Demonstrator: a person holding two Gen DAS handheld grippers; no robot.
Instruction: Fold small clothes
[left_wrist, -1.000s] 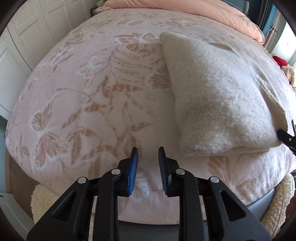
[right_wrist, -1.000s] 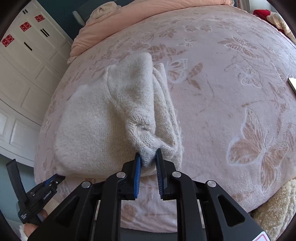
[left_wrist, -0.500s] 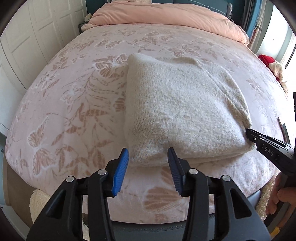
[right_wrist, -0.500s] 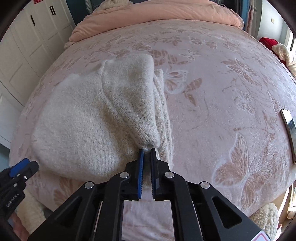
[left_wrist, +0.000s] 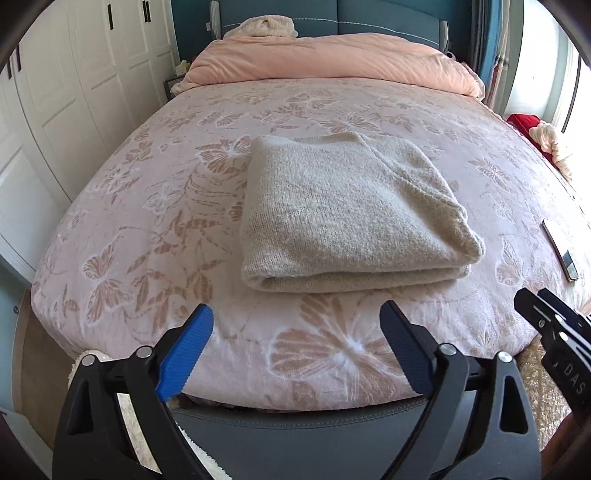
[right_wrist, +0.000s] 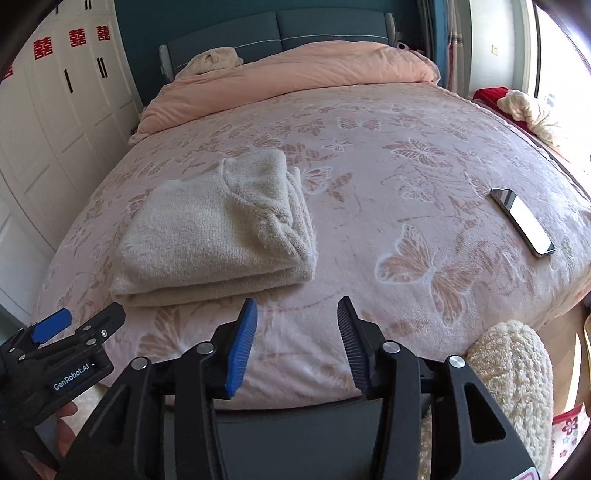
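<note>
A bedroom in a home.
A bed (left_wrist: 155, 206) with pink duvet (left_wrist: 332, 59), blue headboard (right_wrist: 280, 29) and white wardrobe doors (right_wrist: 55, 122).

Pink butterfly blanket (right_wrist: 424, 155), peach duvet (right_wrist: 295, 70), phone (right_wrist: 522, 220) near blanket's right edge, white wardrobe (right_wrist: 55, 122), blue headboard (right_wrist: 325, 26)
</note>
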